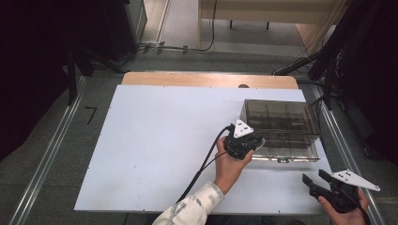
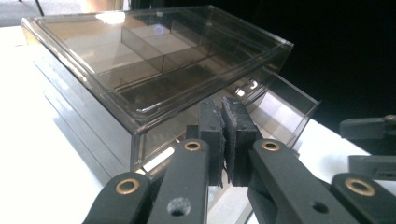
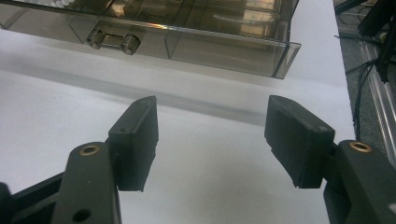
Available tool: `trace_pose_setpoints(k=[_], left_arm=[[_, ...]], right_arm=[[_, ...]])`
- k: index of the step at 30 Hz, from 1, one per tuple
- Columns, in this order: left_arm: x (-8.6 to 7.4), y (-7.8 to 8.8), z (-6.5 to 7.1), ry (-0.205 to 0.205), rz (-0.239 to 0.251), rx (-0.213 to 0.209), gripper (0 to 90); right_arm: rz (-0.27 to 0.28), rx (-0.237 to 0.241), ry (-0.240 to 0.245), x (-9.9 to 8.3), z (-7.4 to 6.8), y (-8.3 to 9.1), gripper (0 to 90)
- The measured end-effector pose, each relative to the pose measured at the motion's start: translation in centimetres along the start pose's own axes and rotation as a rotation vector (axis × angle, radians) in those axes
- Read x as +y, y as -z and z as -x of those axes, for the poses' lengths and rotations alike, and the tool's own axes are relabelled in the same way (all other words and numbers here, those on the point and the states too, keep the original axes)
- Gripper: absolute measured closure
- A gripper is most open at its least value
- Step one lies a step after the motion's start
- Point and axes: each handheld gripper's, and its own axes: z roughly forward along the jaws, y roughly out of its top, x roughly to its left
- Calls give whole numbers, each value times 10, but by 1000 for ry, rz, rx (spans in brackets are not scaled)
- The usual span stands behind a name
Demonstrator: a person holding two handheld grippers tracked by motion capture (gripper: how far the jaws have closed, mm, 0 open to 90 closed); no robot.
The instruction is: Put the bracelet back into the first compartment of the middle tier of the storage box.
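- Smoky clear plastic compartment box (image 1: 281, 126) just ahead of left tool (image 2: 223, 135), jaws pressed together at lid's front edge; could slip off.
- Right tool (image 3: 210, 140) spread, empty, over white bench (image 1: 155, 140).

Your clear smoke-tinted plastic compartment box (image 2: 140, 70) is glossy and smooth, catching bright reflections on its lid. The white table sheet (image 1: 159, 140) looks matt and even, with a strip of pale wood (image 1: 187, 78) behind it. Your black gripper jaws look like matt plastic with brass-coloured rivets; the pads (image 3: 140, 135) seem dull and rubbery.
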Motion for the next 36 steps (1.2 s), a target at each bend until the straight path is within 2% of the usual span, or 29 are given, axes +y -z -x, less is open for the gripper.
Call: trace_pose_setpoints(k=[8, 13, 18, 23, 27, 36], left_arm=[[-6, -9, -2, -26, -38, 31, 881], [-10, -13, -3, -62, -63, 57, 880], [-12, -15, -4, -66, -82, 64, 873], [-14, -14, -3, -73, -85, 71, 794], [-13, -11, -2, -67, -79, 61, 744], [-10, 9, 0, -73, -58, 49, 634]], right_arm=[[1, 2, 0, 0, 0, 0, 334], [0, 1, 1, 0, 0, 0, 334], [-2, -1, -3, 0, 0, 0, 335], [-4, -2, -5, 0, 0, 0, 334], [-5, -2, -5, 0, 0, 0, 334], [-5, -2, -5, -1, 0, 0, 334]])
